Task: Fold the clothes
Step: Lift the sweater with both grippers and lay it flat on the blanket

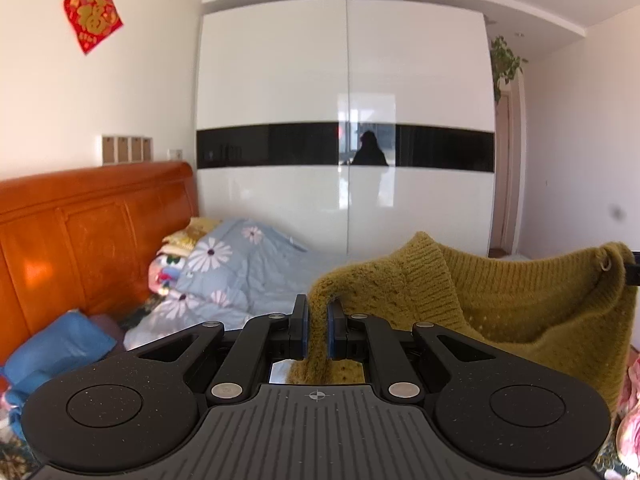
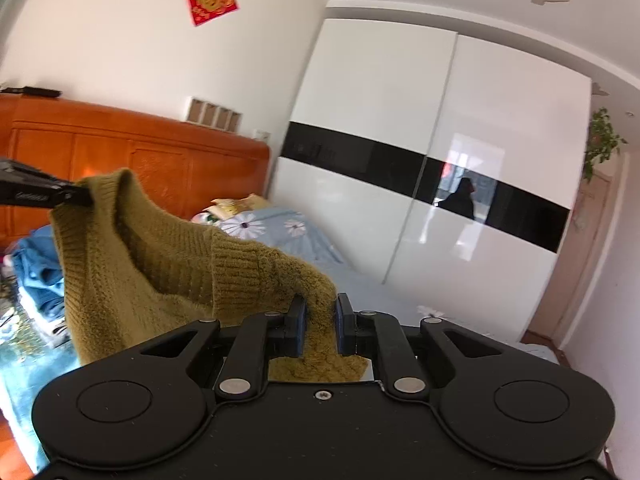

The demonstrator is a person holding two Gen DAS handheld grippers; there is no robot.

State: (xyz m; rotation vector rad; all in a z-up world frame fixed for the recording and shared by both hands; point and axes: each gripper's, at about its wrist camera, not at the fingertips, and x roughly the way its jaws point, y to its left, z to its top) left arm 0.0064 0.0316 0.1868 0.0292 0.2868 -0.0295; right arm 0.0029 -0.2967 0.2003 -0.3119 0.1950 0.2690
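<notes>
A glossy white sliding wardrobe with a black horizontal band [image 1: 344, 144] fills the middle of the left wrist view and the right half of the right wrist view; a dark figure of a person is mirrored in the band. To its left stands the orange-brown carved wooden headboard [image 1: 88, 224] of a bed, with a pale blue quilt printed with white daisies [image 1: 236, 264] heaped against it at centre left.

The mustard-yellow knitted sweater [image 1: 520, 300] hangs in the air, stretched between the two claws, in the lower right of the left wrist view and the lower left of the right wrist view. Its ribbed collar sags open between them.

The left claw [image 1: 318, 328] sits at the bottom centre of its own view, its blue-padded jaws narrow and pinched on a fold of the sweater's knit. In the right wrist view it enters from the left edge, gripping the sweater's top corner.

The right claw [image 2: 320, 328] is likewise nearly closed, its pads clamped on a thick bunch of the same knit.

A red diamond-shaped paper decoration with gold lettering [image 1: 93, 14] hangs on the wall at upper left.
</notes>
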